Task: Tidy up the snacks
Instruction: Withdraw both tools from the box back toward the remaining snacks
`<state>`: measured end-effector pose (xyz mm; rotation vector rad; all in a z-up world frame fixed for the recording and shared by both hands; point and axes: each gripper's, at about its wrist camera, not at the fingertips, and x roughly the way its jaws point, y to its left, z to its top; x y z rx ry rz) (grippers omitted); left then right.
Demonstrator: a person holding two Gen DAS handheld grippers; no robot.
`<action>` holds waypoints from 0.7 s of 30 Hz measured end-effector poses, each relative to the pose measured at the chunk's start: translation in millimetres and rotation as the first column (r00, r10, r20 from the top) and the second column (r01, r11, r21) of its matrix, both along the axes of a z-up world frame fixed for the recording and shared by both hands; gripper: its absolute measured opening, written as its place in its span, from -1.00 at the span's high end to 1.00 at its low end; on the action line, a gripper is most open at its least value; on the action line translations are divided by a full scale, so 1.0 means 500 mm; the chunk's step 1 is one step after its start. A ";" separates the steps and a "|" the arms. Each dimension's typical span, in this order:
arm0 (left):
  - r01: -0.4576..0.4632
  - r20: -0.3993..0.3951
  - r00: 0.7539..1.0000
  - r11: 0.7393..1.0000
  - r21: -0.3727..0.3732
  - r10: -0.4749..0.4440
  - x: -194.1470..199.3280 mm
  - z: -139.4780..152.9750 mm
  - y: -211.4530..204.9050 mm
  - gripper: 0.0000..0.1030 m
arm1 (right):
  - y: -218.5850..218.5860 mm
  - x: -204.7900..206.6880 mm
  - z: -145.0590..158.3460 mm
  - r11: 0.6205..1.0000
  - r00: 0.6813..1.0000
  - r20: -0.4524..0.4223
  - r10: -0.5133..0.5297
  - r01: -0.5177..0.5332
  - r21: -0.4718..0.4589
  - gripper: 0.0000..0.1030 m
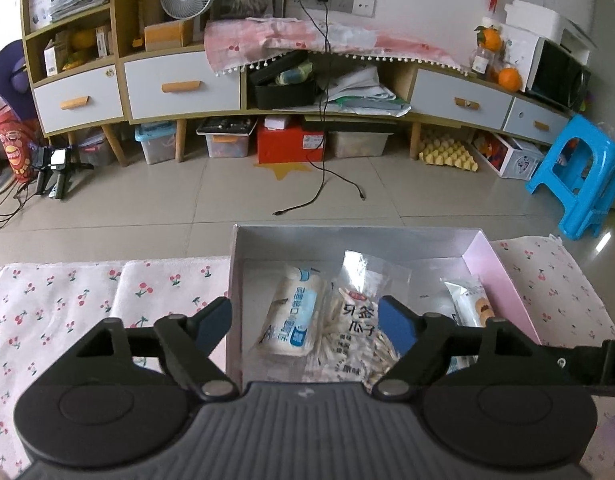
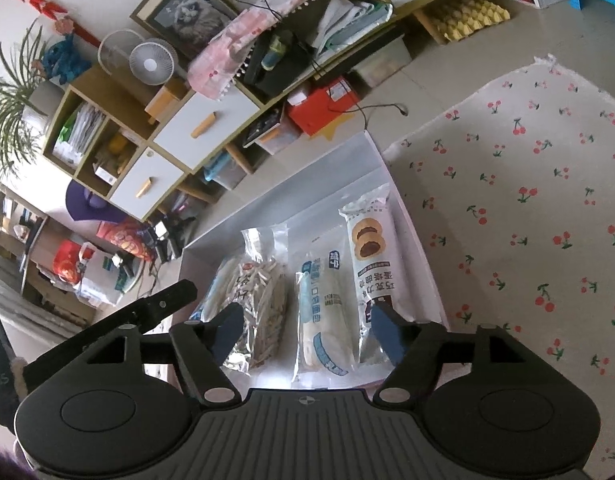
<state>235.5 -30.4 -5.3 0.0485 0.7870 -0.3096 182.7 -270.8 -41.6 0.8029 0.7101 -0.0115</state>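
Observation:
An open box (image 1: 347, 240) with silver inside walls sits on a cherry-print cloth (image 1: 67, 300). Inside lie a white-and-blue snack pack (image 1: 293, 316), a clear bag of melon seeds (image 1: 355, 328) and a chocolate cookie pack (image 1: 473, 300). My left gripper (image 1: 307, 326) is open and empty, just above the box's near-left part. In the right wrist view the same box (image 2: 291, 184) holds the seed bag (image 2: 263, 300), a white-and-blue pack (image 2: 327, 312) and the cookie pack (image 2: 371, 256). My right gripper (image 2: 307, 332) is open and empty above them.
The cloth (image 2: 527, 200) spreads on both sides of the box. Beyond is tiled floor (image 1: 227, 200) with a loose cable (image 1: 319, 196), a long cabinet (image 1: 179, 84) with storage bins under it, and a blue stool (image 1: 579, 176) at the right.

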 end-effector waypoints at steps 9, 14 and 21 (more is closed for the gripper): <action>0.018 0.005 1.000 1.000 0.013 -0.018 -0.076 0.035 0.026 -0.90 | 0.010 -0.044 0.050 0.995 0.999 0.028 0.024 -0.021 -0.094 -0.69; -0.003 0.045 0.999 0.999 0.044 0.001 -0.121 0.047 0.036 -0.97 | 0.027 -0.074 0.072 0.990 0.999 0.019 0.034 -0.031 -0.135 -0.79; -0.022 0.070 0.997 0.998 0.060 0.018 -0.178 0.058 0.052 -0.99 | 0.049 -0.127 0.096 0.978 0.998 0.003 0.056 -0.054 -0.202 -0.83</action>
